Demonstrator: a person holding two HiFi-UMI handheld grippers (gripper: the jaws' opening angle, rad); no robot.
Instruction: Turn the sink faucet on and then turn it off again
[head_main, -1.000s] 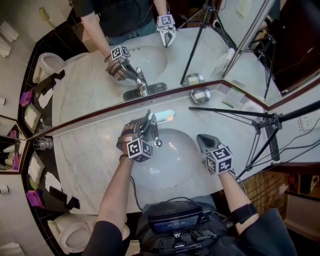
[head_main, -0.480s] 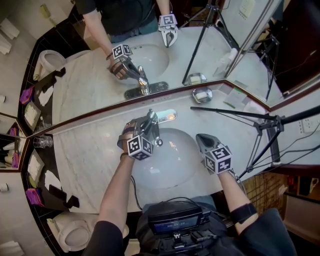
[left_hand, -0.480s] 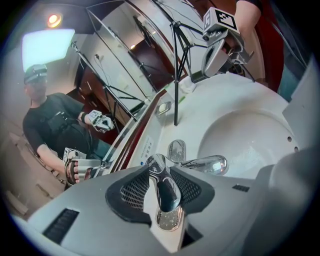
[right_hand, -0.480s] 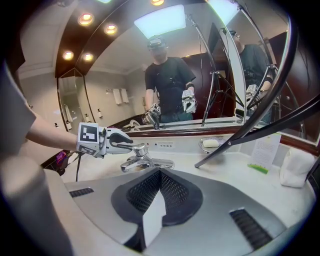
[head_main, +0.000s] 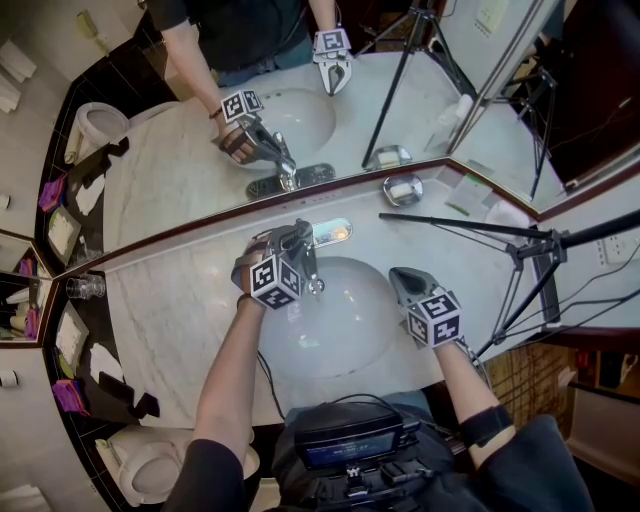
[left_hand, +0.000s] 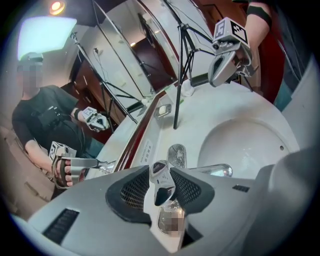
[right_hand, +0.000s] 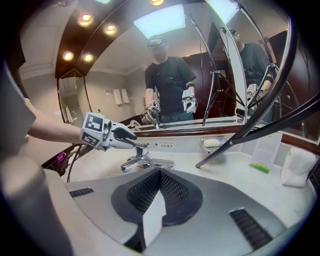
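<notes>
head view with both gripper views. the faucet (head_main: 312, 268) stands at 12 o'clock on the rim of the sink basin (head_main: 340, 335), set in a marble tabletop (head_main: 170, 330). the left hand-held gripper (head_main: 290, 243) has its jaws half closed around the tip of the faucet lever (left_hand: 160, 174), a pad against each side; they have just been narrowing onto it. the right hand-held gripper (head_main: 400, 280) hovers at the basin's 3 o'clock edge with its jaws fully together and nothing between them. no water stream can be made out at the spout, so the turning-on step is judged to be only beginning.

risks: the pads hold only the end of a smooth chrome lever, so a lift or swing made off the lever's own arc could let it slip out. too large a swing would open the flow hard and splash the basin rim.

clearance: the mirror (head_main: 190, 170) and its dark lower border lie close behind the faucet at 12 o'clock, leaving little room there for the gripper body. a tripod leg (head_main: 450, 222) crosses the tabletop at 2 o'clock, near a soap dish (head_main: 402, 190). open room lies over the basin toward 6 o'clock.
</notes>
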